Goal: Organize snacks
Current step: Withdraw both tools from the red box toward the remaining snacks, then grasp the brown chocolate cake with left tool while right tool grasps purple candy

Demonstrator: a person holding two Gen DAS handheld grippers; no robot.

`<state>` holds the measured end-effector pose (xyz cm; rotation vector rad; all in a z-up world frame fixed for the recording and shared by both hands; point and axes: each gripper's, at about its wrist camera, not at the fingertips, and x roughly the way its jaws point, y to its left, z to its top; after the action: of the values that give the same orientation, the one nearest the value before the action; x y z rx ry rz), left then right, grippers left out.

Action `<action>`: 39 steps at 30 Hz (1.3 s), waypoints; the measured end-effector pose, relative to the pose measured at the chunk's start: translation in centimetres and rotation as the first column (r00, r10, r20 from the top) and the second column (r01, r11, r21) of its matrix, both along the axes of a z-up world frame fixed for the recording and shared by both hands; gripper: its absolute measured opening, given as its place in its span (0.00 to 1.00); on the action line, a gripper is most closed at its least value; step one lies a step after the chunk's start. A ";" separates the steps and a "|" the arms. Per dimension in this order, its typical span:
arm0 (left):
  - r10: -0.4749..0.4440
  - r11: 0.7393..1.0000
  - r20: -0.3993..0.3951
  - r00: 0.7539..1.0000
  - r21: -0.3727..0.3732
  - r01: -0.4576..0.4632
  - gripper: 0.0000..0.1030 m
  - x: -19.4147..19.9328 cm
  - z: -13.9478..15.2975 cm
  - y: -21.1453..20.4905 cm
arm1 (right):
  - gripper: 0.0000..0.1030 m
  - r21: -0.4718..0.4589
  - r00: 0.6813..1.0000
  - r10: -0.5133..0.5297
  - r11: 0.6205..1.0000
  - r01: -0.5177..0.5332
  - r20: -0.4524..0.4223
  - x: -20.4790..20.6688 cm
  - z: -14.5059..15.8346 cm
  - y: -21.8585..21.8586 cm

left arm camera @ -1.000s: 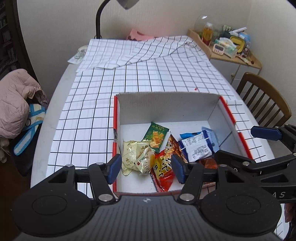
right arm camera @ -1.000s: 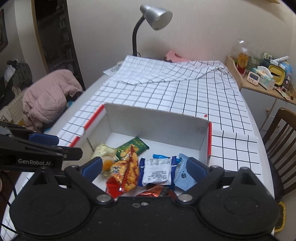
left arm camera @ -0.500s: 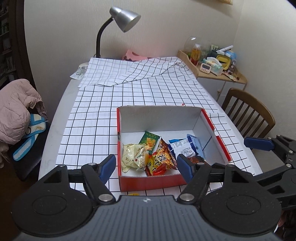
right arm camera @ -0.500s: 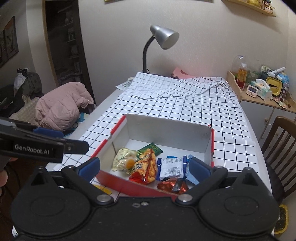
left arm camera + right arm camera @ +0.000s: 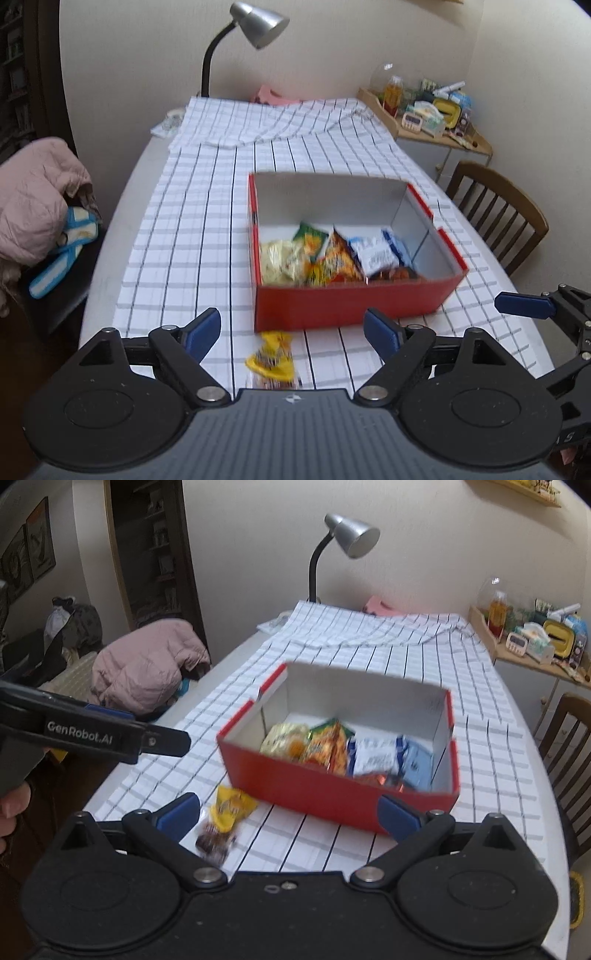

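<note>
A red box [image 5: 351, 304] [image 5: 332, 790] with a white inside stands on the checked tablecloth and holds several snack packets [image 5: 332, 254] [image 5: 347, 749]. One yellow snack packet [image 5: 271, 356] [image 5: 225, 812] lies on the cloth just in front of the box. My left gripper [image 5: 291, 330] hangs near the table's front edge above that packet; its jaws are opening and nothing is gripped. My right gripper [image 5: 288, 812] stands open in front of the box's near wall, empty. The left gripper's side [image 5: 92, 731] shows in the right wrist view.
A desk lamp [image 5: 255, 22] stands at the far end of the table. A wooden chair [image 5: 498, 218] is at the right, a pink jacket [image 5: 33, 195] on a seat at the left, and a cluttered side shelf [image 5: 428, 114] at the back right.
Both grippers pulled back from over the box toward the table's front edge. The left jaws spread wider. The yellow packet in front of the box came into view.
</note>
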<state>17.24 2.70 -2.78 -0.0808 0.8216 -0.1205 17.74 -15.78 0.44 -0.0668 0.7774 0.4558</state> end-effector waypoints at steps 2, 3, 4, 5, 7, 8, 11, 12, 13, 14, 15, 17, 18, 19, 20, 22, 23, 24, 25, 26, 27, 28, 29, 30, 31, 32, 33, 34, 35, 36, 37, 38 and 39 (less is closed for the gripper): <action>-0.002 1.000 -0.021 1.000 -0.002 0.002 0.90 -0.3 -1.2 -0.1 | 1.00 -0.008 1.000 0.001 1.000 -0.002 -0.021 -0.7 -1.2 0.3; -0.001 1.000 -0.034 0.999 -0.001 0.001 0.90 -0.4 -1.9 -0.2 | 0.99 -0.018 0.999 0.002 1.000 -0.003 -0.034 -1.0 -2.0 0.5; 0.002 1.000 -0.049 0.999 0.003 -0.002 0.90 -0.5 -2.5 -0.4 | 0.99 -0.031 0.999 0.000 1.000 -0.002 -0.048 -1.3 -2.8 0.7; 0.009 1.000 -0.066 0.998 0.008 -0.008 0.90 -0.4 -3.2 -0.5 | 0.98 -0.044 0.998 0.000 0.999 -0.003 -0.065 -1.4 -3.6 1.0; 0.025 1.000 -0.104 0.994 0.017 -0.023 0.90 -0.3 -4.8 -0.4 | 0.97 -0.070 0.996 0.001 0.998 -0.007 -0.085 -1.8 -5.1 1.4; 0.034 0.999 -0.122 0.992 0.020 -0.032 0.90 -0.3 -5.5 -0.3 | 0.97 -0.082 0.996 -0.001 0.997 -0.007 -0.093 -1.9 -5.8 1.6; 0.051 0.999 -0.173 0.984 0.026 -0.047 0.90 0.0 -7.5 -0.3 | 0.94 -0.104 0.993 -0.001 0.995 -0.012 -0.121 -2.3 -7.7 1.9; 0.056 0.998 -0.188 0.981 0.029 -0.051 0.90 0.1 -8.1 -0.3 | 0.93 -0.109 0.991 -0.003 0.994 -0.012 -0.134 -2.3 -8.3 2.0; 0.056 0.998 -0.199 0.978 0.034 -0.050 0.90 0.2 -8.6 -0.5 | 0.92 -0.111 0.989 -0.003 0.994 -0.013 -0.148 -2.3 -8.8 2.0; 0.054 0.998 -0.209 0.976 0.043 -0.046 0.90 0.3 -9.2 -0.7 | 0.91 -0.111 0.987 -0.002 0.994 -0.017 -0.163 -2.2 -9.3 2.0; 0.052 0.998 -0.217 0.975 0.052 -0.041 0.90 0.2 -9.8 -0.9 | 0.90 -0.110 0.984 0.002 0.994 -0.021 -0.177 -2.1 -9.8 2.1; 0.043 0.997 -0.228 0.973 0.067 -0.028 0.90 0.1 -10.7 -1.3 | 0.88 -0.113 0.979 0.012 0.993 -0.036 -0.205 -1.8 -10.7 2.3; 0.041 0.997 -0.233 0.972 0.075 -0.024 0.90 0.1 -11.1 -1.5 | 0.85 -0.110 0.976 0.017 0.993 -0.042 -0.218 -1.7 -11.0 2.4; 0.036 0.997 -0.240 0.970 0.081 -0.017 0.90 0.2 -11.4 -1.7 | 0.83 -0.107 0.973 0.019 0.993 -0.045 -0.230 -1.5 -11.4 2.4; 0.035 0.996 -0.247 0.968 0.085 -0.014 0.90 0.3 -11.7 -1.7 | 0.82 -0.105 0.971 0.021 0.993 -0.047 -0.239 -1.2 -11.7 2.5; 0.042 0.996 -0.258 0.965 0.083 -0.021 0.90 0.7 -12.1 -1.6 | 0.79 -0.107 0.968 0.023 0.993 -0.051 -0.248 -0.8 -12.0 2.7; 0.046 0.997 -0.264 0.964 0.077 -0.026 0.90 0.8 -12.3 -1.5 | 0.78 -0.109 0.968 0.025 0.993 -0.054 -0.249 -0.6 -12.1 2.8; 0.053 0.997 -0.269 0.962 0.070 -0.036 0.90 1.0 -12.4 -1.3 | 0.77 -0.111 0.968 0.029 0.992 -0.058 -0.249 -0.5 -12.3 2.9; 0.061 0.997 -0.275 0.960 0.064 -0.045 0.90 1.2 -12.5 -1.1 | 0.76 -0.115 0.968 0.032 0.991 -0.062 -0.248 -0.4 -12.4 3.0; 0.067 0.997 -0.284 0.956 0.058 -0.053 0.90 1.3 -12.7 -1.0 | 0.75 -0.122 0.969 0.033 0.990 -0.064 -0.246 -0.3 -12.5 3.1; 0.073 0.997 -0.297 0.952 0.052 -0.061 0.89 1.6 -13.0 -0.8 | 0.72 -0.127 0.968 0.034 0.990 -0.067 -0.247 -0.1 -12.6 3.1; 0.083 0.996 -0.309 0.947 0.049 -0.071 0.89 1.7 -13.2 -0.7 | 0.69 -0.131 0.967 0.035 0.989 -0.069 -0.252 0.0 -12.7 3.2; 0.093 0.995 -0.317 0.944 0.049 -0.082 0.89 1.9 -13.4 -0.6 | 0.68 -0.131 0.965 0.036 0.989 -0.072 -0.258 0.1 -12.9 3.2; 0.099 0.995 -0.323 0.941 0.048 -0.088 0.89 1.9 -13.6 -0.5 | 0.65 -0.130 0.964 0.038 0.989 -0.074 -0.263 0.2 -12.9 3.2; 0.102 0.995 -0.326 0.940 0.046 -0.092 0.89 1.9 -13.7 -0.5 | 0.62 -0.132 0.963 0.040 0.988 -0.077 -0.266 0.3 -13.0 3.2; 0.105 0.994 -0.327 0.939 0.047 -0.094 0.88 2.0 -13.8 -0.4 | 0.60 -0.137 0.962 0.041 0.987 -0.080 -0.269 0.3 -13.1 3.2; 0.106 0.994 -0.330 0.938 0.049 -0.095 0.86 2.0 -13.9 -0.4 | 0.58 -0.145 0.961 0.041 0.986 -0.083 -0.272 0.3 -13.2 3.3; 0.106 0.994 -0.334 0.937 0.049 -0.094 0.80 2.0 -14.0 -0.5 | 0.56 -0.153 0.963 0.041 0.985 -0.084 -0.266 0.3 -13.3 3.3; 0.101 0.995 -0.339 0.935 0.048 -0.090 0.76 2.0 -14.1 -0.5 | 0.56 -0.162 0.965 0.044 0.983 -0.089 -0.259 0.2 -13.3 3.4; 0.099 0.995 -0.342 0.935 0.050 -0.087 0.76 2.1 -14.2 -0.6 | 0.55 -0.169 0.966 0.048 0.981 -0.093 -0.255 0.2 -13.3 3.5; 0.104 0.994 -0.338 0.936 0.057 -0.090 0.75 2.1 -14.2 -0.6 | 0.54 -0.174 0.967 0.047 0.980 -0.093 -0.252 0.1 -13.3 3.5; 0.104 0.994 -0.334 0.937 0.062 -0.089 0.69 2.0 -14.2 -0.7 | 0.53 -0.180 0.968 0.046 0.979 -0.093 -0.248 0.1 -13.3 3.5; 0.099 0.995 -0.336 0.937 0.062 -0.083 0.65 2.1 -14.2 -0.7 | 0.51 -0.189 0.969 0.047 0.977 -0.095 -0.243 0.0 -13.3 3.6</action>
<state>19.30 1.97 -17.01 -0.0967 1.1636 0.0016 17.76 -12.15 -12.83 -0.2313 1.0577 0.4579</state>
